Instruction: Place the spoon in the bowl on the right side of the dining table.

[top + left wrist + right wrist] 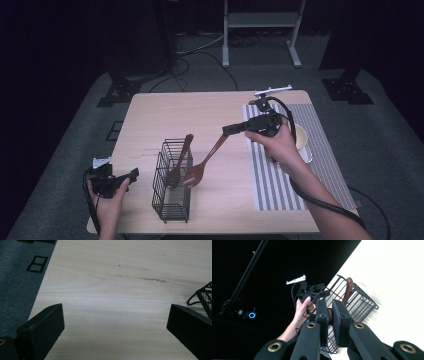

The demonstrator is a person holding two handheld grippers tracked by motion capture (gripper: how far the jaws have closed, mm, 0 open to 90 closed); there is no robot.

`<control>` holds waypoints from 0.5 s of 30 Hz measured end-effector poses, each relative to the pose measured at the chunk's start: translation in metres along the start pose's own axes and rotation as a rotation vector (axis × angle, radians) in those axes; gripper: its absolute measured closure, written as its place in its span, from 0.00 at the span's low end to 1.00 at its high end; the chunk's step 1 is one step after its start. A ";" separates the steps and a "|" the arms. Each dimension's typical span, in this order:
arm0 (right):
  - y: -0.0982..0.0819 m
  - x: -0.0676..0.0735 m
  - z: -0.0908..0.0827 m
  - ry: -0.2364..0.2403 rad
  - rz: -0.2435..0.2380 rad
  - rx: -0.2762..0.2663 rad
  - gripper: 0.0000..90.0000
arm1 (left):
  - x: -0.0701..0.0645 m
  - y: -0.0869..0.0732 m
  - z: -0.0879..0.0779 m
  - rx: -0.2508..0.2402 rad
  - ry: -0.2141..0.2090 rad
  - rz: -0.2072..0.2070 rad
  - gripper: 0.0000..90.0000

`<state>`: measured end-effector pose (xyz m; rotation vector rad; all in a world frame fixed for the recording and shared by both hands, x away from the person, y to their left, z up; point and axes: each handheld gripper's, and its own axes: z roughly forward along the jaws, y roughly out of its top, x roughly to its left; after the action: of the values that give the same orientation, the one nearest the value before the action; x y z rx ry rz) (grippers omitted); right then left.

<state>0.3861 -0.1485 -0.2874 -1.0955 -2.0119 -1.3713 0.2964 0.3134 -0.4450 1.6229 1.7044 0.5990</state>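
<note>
A black wire basket (172, 200) stands on the table near its front, with a brown wooden utensil (179, 162) leaning inside it. My right gripper (227, 131) is shut on the handle of a second brown spoon (202, 165), which slants down with its bowl just right of the basket's rim. In the right gripper view the jaws (330, 307) pinch that brown handle (330, 315), with the basket (362, 302) beyond. My left gripper (134, 174) rests open at the front left; its jaws (115, 322) stand wide over bare wood, the basket's corner (206, 296) at the right.
A grey striped placemat (280, 175) covers the table's right side, with a white cup (301, 140) on it behind my right hand. The wooden table (165, 115) has its left edge close to my left gripper. A white metal stand (260, 25) is on the floor behind.
</note>
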 end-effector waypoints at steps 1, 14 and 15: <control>0.000 -0.001 -0.002 0.000 0.000 -0.004 0.93 | 0.000 0.000 0.000 0.000 0.000 0.000 0.00; -0.003 -0.011 -0.017 -0.020 0.026 -0.022 0.93 | 0.000 0.000 0.000 0.000 -0.001 0.000 0.00; -0.003 -0.011 -0.017 -0.020 0.026 -0.022 0.93 | 0.000 0.000 0.000 0.000 -0.001 0.000 0.00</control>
<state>0.3894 -0.1684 -0.2905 -1.1452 -1.9950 -1.3773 0.2966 0.3130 -0.4454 1.6230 1.7043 0.5980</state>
